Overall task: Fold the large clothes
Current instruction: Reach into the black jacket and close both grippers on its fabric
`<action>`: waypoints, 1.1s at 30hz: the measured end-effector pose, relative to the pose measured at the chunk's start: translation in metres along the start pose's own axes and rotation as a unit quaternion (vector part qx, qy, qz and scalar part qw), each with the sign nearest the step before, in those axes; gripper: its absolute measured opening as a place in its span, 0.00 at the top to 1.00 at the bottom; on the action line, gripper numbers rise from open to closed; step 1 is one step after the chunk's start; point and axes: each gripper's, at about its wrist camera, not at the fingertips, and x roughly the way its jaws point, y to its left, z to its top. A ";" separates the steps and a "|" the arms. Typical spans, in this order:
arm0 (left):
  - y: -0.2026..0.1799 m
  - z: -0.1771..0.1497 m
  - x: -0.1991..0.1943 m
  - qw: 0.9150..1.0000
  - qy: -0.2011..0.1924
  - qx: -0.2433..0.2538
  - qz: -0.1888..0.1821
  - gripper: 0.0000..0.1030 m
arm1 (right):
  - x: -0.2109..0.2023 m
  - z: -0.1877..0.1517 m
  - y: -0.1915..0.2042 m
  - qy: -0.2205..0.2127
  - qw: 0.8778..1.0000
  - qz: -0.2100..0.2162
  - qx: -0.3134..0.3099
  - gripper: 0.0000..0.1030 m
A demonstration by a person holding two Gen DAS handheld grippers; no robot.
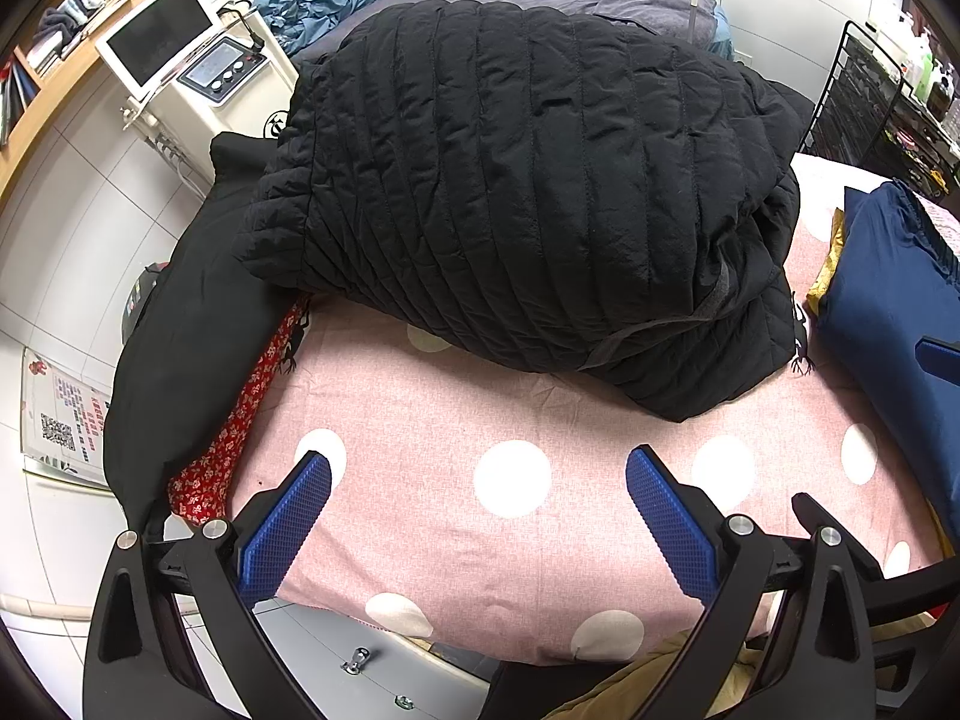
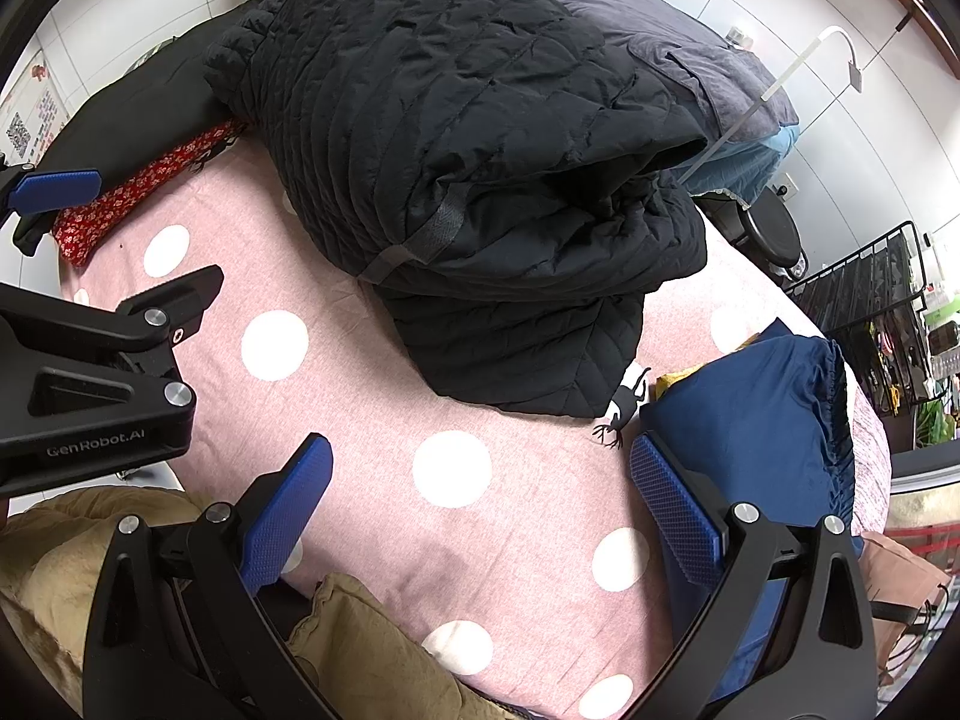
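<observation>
Pink polka-dot bedsheet [image 1: 420,540] carries a folded black quilted jacket [image 1: 528,180] toward its far edge. Left gripper [image 1: 478,525] and right gripper [image 2: 482,519] hover near, jaws wide, empty. Puffy, soft, probably light and slippery; best grasped at its thick folded edge.

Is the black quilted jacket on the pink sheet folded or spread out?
Folded. The black quilted jacket lies as a thick bundle, its layers stacked at the near edge, on the pink dotted sheet.
</observation>
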 end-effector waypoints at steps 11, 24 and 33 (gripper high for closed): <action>-0.001 -0.001 0.005 1.000 0.010 0.002 -0.017 0.06 | 0.006 -0.006 0.003 0.005 1.000 0.007 0.003 0.04; 0.101 -0.009 0.053 0.991 -0.003 -0.127 -0.047 0.06 | 0.014 -0.005 -0.064 -0.032 0.988 0.076 0.132 0.04; 0.143 0.028 0.121 0.992 -0.060 -0.069 -0.087 0.06 | 0.034 0.016 -0.010 -0.076 0.995 0.022 -0.061 0.05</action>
